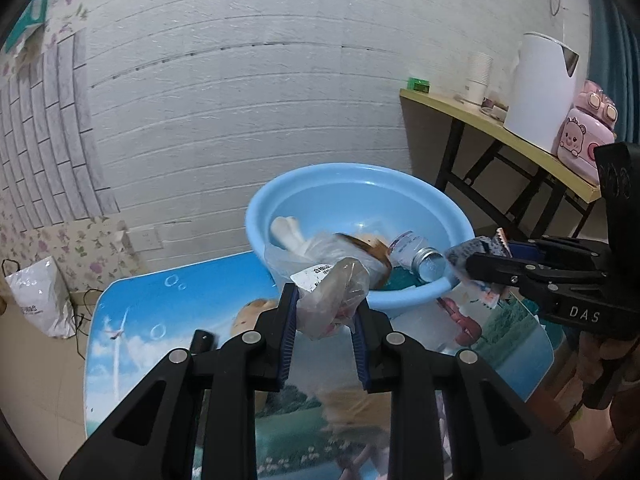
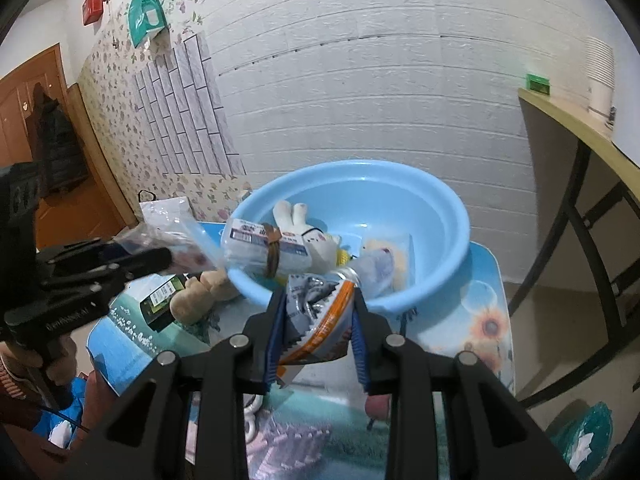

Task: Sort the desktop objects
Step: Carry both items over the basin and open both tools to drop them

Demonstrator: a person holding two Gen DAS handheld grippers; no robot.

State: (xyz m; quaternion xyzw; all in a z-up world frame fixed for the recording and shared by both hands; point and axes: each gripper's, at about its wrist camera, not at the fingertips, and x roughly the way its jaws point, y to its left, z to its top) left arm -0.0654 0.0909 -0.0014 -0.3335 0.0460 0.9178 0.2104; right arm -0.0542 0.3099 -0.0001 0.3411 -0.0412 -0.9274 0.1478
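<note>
Left wrist view: I go through this camera first, then the right one.
Left gripper (image 1: 325,316): its jaws are closed on a crumpled clear plastic bag (image 1: 334,300) with a white printed label; something pinkish shows inside, and I cannot tell what.
Bag position: it sits between my fingertips, held just at the near rim of the blue basin (image 1: 360,172), partly overlapping the rim from this angle.
Basin contents: a white plush toy (image 1: 288,232), a small bottle with a silver cap (image 1: 418,256), and a brownish item I cannot identify.
Right gripper from here (image 1: 476,262): it comes in from the right, pinching a grey snack packet (image 1: 480,252) beside the basin's right rim.
Risk, left side: I judge the thin bag could slip or snag on the rim if I let go short of the basin, and drop onto the printed tabletop (image 1: 160,320).

Right wrist view: same moment from the other hand.
Right gripper (image 2: 316,320): clamped on the snack packet (image 2: 316,312), grey with an orange and white edge, crushed between the blue pads (image 2: 276,332).
Packet position: held at the near rim of the basin (image 2: 440,200), not yet over its middle.
Left gripper from here (image 2: 168,258): at the left, gripping the clear bag (image 2: 188,240) next to the basin's left rim.
On the table outside the basin: a tan plush toy (image 2: 200,292) and a dark box with a green label (image 2: 160,300).
Risk, both hands: I judge the two grippers are near each other over one basin, so a careless release could knock them together or tip the piled items over the rim.
</note>
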